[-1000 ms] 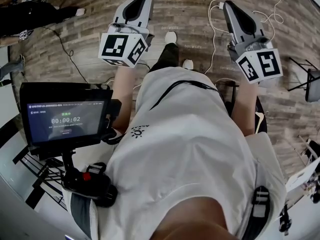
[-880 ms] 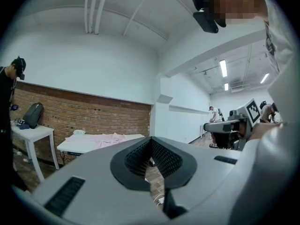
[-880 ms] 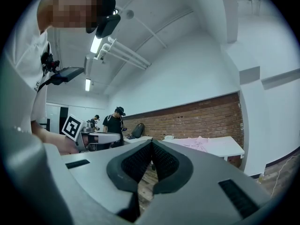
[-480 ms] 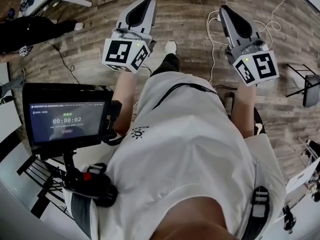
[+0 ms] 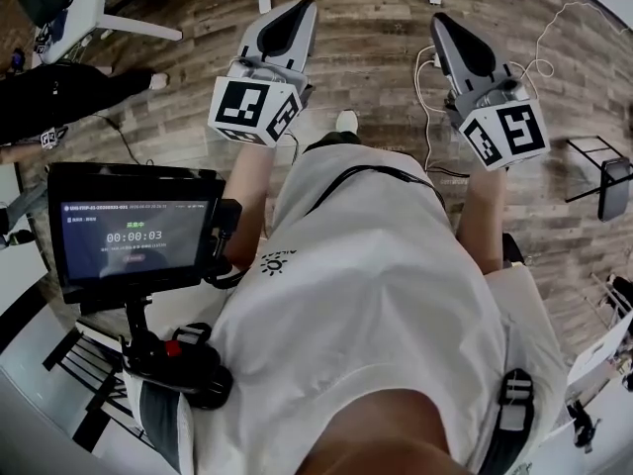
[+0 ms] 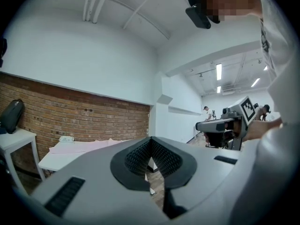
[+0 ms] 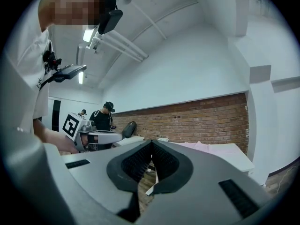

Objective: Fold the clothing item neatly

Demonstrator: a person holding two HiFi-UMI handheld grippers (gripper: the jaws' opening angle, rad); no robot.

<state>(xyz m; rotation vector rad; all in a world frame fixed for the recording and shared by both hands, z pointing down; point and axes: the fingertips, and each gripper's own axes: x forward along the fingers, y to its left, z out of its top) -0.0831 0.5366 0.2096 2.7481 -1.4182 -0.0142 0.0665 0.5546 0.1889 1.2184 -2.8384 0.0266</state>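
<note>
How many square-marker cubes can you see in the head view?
2: one cube on the left gripper, one cube on the right gripper. None appears hidden.

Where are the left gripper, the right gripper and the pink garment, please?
left gripper [image 5: 303, 8], head view, closed jaw tips.
right gripper [image 5: 439, 20], head view, closed jaw tips.
pink garment [image 6: 89, 145], left gripper view, cloth's middle.

Pale pink fabric garment [image 6: 80, 145] lies spread out flat on white table [image 6: 64, 159], top edge slightly rumpled, far from camera
</note>
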